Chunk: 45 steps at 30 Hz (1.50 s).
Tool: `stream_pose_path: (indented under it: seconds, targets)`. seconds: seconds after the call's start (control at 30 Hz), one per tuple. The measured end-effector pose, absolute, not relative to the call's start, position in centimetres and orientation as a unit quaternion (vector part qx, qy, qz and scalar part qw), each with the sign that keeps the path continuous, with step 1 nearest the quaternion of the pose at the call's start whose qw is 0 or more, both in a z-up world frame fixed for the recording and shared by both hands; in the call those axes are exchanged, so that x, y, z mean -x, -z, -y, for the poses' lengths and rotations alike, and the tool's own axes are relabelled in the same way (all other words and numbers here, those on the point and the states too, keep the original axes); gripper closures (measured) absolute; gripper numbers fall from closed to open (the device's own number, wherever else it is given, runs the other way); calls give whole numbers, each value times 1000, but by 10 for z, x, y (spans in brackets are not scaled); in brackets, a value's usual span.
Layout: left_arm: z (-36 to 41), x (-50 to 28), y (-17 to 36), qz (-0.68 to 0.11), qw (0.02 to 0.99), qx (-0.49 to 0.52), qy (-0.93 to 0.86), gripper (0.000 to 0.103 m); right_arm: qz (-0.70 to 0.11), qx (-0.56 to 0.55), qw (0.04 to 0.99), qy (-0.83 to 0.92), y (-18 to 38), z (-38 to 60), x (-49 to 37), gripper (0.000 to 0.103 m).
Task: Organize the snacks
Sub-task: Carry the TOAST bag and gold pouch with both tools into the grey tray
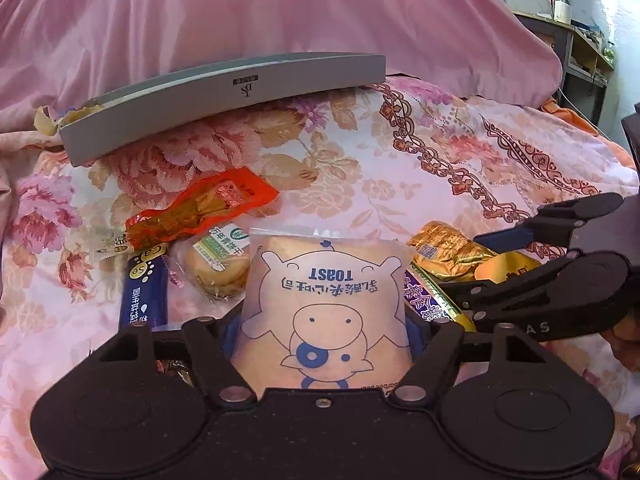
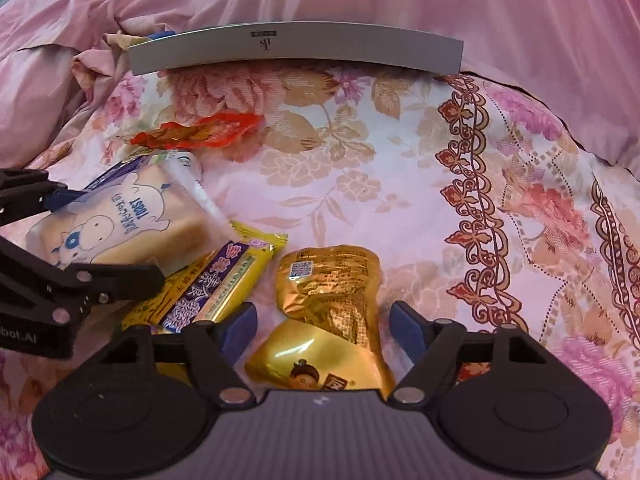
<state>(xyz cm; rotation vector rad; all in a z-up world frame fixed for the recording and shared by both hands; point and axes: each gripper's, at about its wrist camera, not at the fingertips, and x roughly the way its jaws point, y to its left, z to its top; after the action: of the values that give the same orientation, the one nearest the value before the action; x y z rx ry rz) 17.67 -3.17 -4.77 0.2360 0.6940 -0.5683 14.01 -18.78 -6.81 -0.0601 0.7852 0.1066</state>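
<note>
A toast packet (image 1: 324,300) with a blue cow drawing lies between the fingers of my left gripper (image 1: 324,332), which closes on its sides; it also shows in the right wrist view (image 2: 128,224). My right gripper (image 2: 324,324) is open, its blue pads either side of a gold foil snack pouch (image 2: 332,300) without touching it. The same pouch shows in the left wrist view (image 1: 444,248). A grey shallow box (image 1: 224,96) lies at the back on the flowered bedspread, also in the right wrist view (image 2: 296,50).
Loose snacks lie around: a red-orange pouch (image 1: 200,212), a blue bar (image 1: 144,292), a round biscuit pack (image 1: 218,268), a yellow-purple bar (image 2: 216,288). A pink quilt (image 1: 280,12) rises behind the box. Shelves (image 1: 584,48) stand far right.
</note>
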Motion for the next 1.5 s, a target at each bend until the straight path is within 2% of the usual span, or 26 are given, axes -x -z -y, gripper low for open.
stream_pose_path:
  seconds: [0.07, 0.2, 0.53, 1.07, 1.27, 1.5]
  targets:
    - [31, -176, 46, -336, 895, -110, 273, 32, -376, 38, 924, -53, 69, 184, -137, 44]
    - [28, -175, 43, -338, 897, -95, 269, 34, -369, 73, 925, -52, 67, 174, -131, 47]
    - [20, -171, 40, -327, 910, -65, 247, 35, -331, 183, 925, -44, 62, 150, -114, 48]
    - [-4, -179, 5, -260, 940, 46, 218, 35, -253, 161, 952, -56, 30, 154, -111, 47]
    - [-1, -227, -37, -212, 956, 51, 195, 35, -222, 158, 959, -78, -8, 155, -152, 47]
    - [7, -319, -70, -208, 964, 69, 154, 35, -188, 152, 966, -91, -49, 163, -237, 47]
